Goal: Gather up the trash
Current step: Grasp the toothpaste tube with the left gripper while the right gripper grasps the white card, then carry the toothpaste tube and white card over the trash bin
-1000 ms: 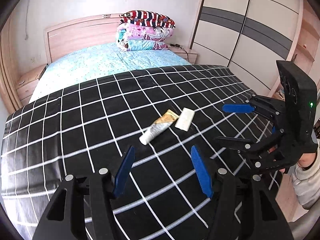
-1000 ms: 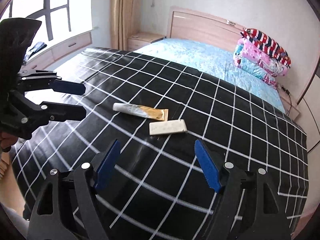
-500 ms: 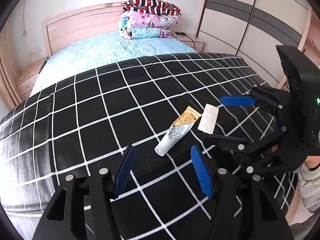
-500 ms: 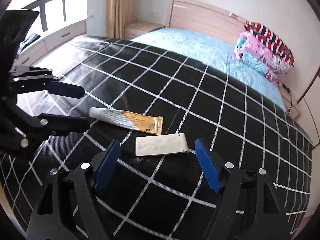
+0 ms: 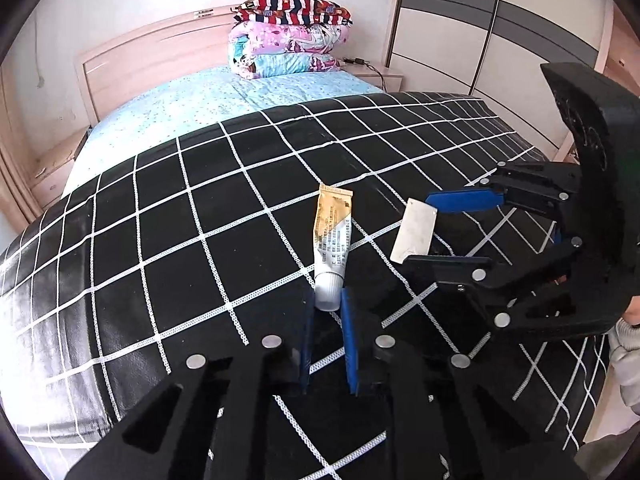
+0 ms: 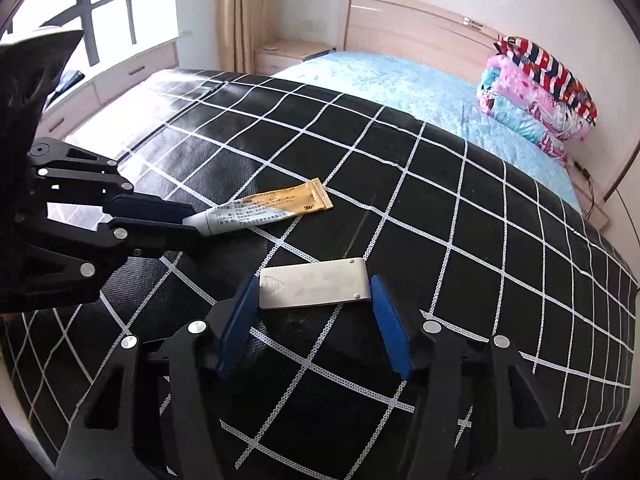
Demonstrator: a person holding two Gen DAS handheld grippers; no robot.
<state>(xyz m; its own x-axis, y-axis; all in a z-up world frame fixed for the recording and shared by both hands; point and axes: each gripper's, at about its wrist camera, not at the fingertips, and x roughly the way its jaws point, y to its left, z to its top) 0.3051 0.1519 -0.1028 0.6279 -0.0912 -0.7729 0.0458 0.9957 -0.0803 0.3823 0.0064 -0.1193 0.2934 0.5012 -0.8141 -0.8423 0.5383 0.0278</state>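
Note:
A white and orange tube [image 5: 332,232] lies on the black checked cover [image 5: 200,240]. My left gripper [image 5: 326,296] is shut on its white cap end. The right wrist view shows the same grip: the left gripper [image 6: 194,221] pinches the tube [image 6: 272,204] by the cap. A flat silvery packet [image 6: 314,282] lies beside the tube. My right gripper [image 6: 314,292] has its jaws closing, with the blue pads touching both short ends of the packet. In the left wrist view the packet [image 5: 414,228] sits between the fingers of the right gripper [image 5: 418,230].
The cover spreads over the foot half of a bed with a light blue sheet [image 5: 208,108]. Folded quilts [image 5: 288,36] are stacked by the headboard. A wardrobe [image 5: 500,20] stands to the right, a window [image 6: 92,12] to the left. A sleeve [image 5: 628,340] shows behind the right gripper.
Both grippers came down and forward to the two items. The left jaws went from wide apart to shut on the tube's cap. The right jaws narrowed onto the packet.

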